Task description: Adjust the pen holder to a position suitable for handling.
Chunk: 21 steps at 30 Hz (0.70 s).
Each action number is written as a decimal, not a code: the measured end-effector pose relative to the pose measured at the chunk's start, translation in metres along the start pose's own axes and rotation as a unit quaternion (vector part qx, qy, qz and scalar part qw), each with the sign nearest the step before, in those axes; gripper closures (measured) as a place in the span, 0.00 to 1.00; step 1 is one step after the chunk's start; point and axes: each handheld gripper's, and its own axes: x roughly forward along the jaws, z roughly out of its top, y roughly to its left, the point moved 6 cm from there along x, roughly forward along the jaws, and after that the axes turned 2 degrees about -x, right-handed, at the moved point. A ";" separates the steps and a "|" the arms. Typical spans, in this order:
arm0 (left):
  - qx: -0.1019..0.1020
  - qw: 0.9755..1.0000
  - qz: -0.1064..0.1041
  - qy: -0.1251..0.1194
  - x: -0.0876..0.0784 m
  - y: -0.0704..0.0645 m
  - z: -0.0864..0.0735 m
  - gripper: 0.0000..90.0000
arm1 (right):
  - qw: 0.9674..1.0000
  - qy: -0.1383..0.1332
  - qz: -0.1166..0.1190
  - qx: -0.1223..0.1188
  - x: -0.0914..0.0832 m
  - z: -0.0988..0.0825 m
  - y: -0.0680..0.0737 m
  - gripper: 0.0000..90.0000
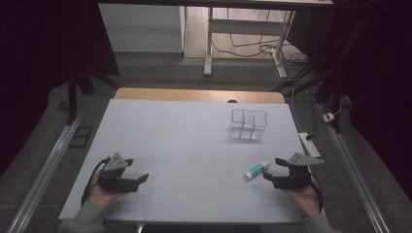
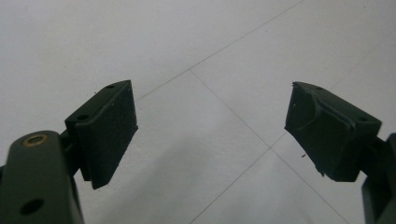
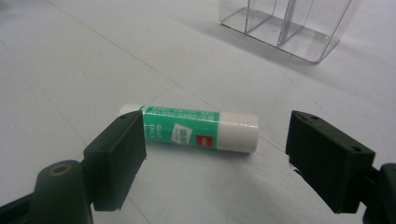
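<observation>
Both our tongs, left (image 1: pixel 138 178) and right (image 1: pixel 273 169), are spread, holding nothing. The glue stick (image 3: pixel 187 128) looks light, stiff and slick, so we'd pinch it mid-barrel.

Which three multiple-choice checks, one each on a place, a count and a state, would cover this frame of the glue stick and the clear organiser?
1. Where does the glue stick lie?
A. inside the clear organiser
B. on the white table top, just ahead of the right gripper
C. beside the left gripper

2. How many glue sticks are on the table?
A. one
B. two
C. three

3. How do the right gripper's jaws stand?
A. clamped on the glue stick
C. apart, with the stick beyond them, not gripped
B. shut on nothing

Answers:
1 B: the high view shows it lying on the white table top, next to the right gripper, well short of the clear organiser and far from the left gripper.
2 A: the table carries a single green and white stick.
3 C: the right gripper view shows both pads spread wide, the stick on its side past them.
</observation>
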 end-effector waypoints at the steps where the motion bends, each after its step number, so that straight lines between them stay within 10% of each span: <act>1: 0.000 1.000 0.000 0.000 0.000 0.000 0.000 0.18 | 1.000 0.002 0.001 0.001 0.000 0.000 0.000 0.23; 21: 0.004 1.000 -0.005 0.002 0.001 0.000 0.002 0.18 | 1.000 0.005 -0.018 0.006 0.012 0.033 -0.008 0.25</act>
